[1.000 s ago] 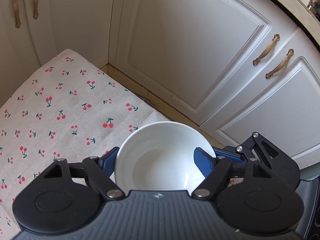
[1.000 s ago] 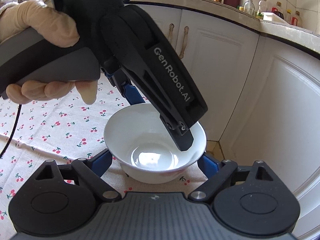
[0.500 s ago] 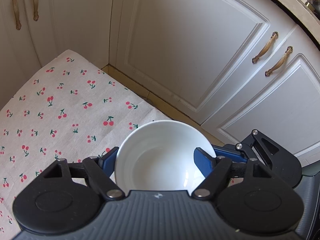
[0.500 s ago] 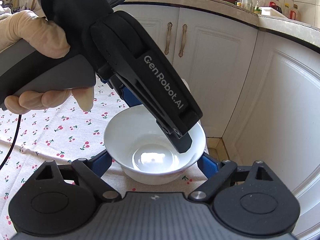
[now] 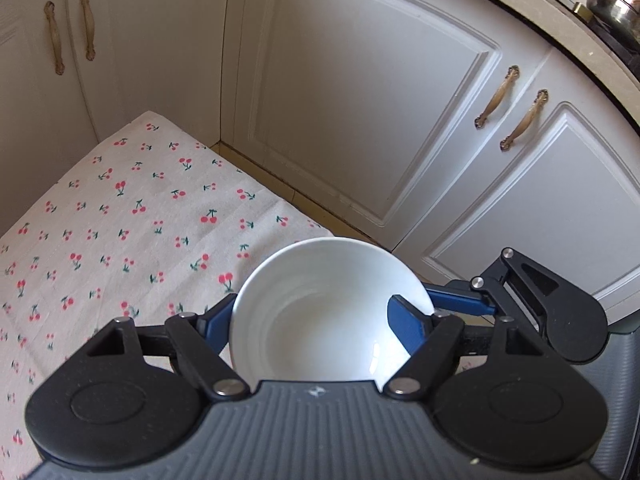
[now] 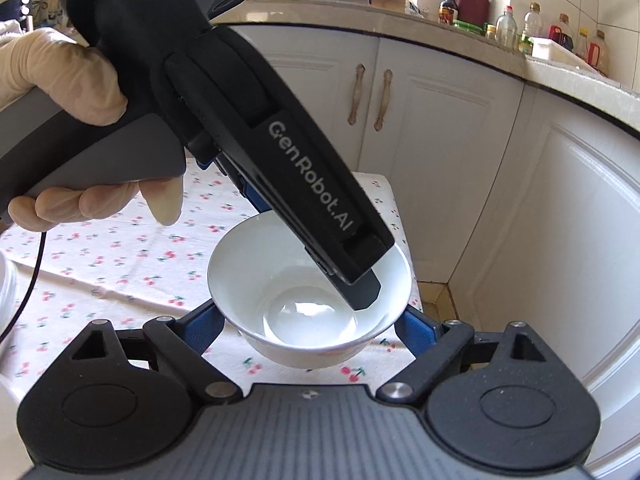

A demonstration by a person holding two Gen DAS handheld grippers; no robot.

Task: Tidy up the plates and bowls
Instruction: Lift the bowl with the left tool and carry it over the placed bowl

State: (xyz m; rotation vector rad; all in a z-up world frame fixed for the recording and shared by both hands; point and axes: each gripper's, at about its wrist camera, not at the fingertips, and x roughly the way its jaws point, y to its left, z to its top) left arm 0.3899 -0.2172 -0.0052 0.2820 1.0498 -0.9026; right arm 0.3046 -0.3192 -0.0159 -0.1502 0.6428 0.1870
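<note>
1. White bowl (image 5: pixel 332 308), upright and empty, sits between the blue pads of both tools above the cherry-print cloth (image 5: pixel 132 220) that covers the bench. In the right wrist view the bowl (image 6: pixel 280 280) appears clear of the cloth, near the bench's far corner.
2. Left tool (image 5: pixel 320 320): one blue pad lies against the bowl's outer wall and the other over the rim on the inner wall; the jaws are clamped on the bowl. In the right wrist view the left tool (image 6: pixel 360 280) reaches down from the upper left, its black finger inside the bowl.
3. Right tool (image 6: pixel 310 326): blue pads flank the bowl low on either side, jaws wide; whether the pads press on the bowl's wall cannot be told.
4. Gloved hand (image 6: pixel 60 80) grips the grey handle of the left tool.
5. White cabinet doors (image 5: pixel 360 100) with bronze handles stand behind the bench.
6. Countertop (image 6: pixel 440 24) above the cabinets carries bottles and a knife holder.
</note>
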